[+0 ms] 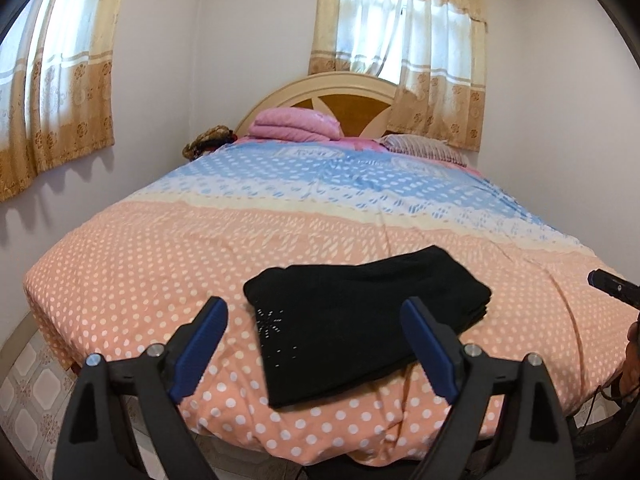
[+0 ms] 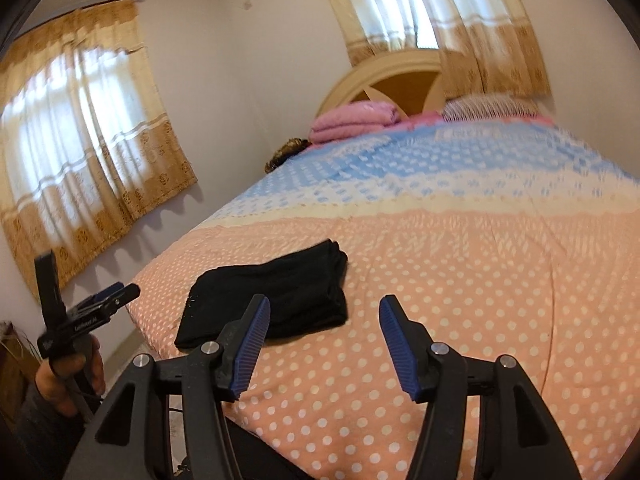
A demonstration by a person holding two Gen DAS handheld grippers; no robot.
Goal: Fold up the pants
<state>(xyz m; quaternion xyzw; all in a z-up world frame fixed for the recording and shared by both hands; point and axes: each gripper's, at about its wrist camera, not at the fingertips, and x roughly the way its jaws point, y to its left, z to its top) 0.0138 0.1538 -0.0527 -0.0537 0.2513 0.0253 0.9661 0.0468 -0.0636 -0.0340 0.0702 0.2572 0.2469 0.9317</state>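
Bedspread (image 1: pixel 160 248) holds folded pants (image 1: pixel 360 320), far layers hidden

Left tongs (image 1: pixel 314 314) spread wide, nothing between the blue pads (image 1: pixel 200 350) — angled slightly downward. Right tongs (image 2: pixel 324 312) also apart, empty — tilted down. Left hand (image 2: pixel 66 380) grips its handle at frame edge.

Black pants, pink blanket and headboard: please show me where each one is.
black pants (image 1: pixel 360 320), left wrist view, middle of the top fold.
pink blanket (image 1: pixel 294 124), left wrist view, its front side.
headboard (image 2: pixel 404 88), right wrist view, brown centre panel.
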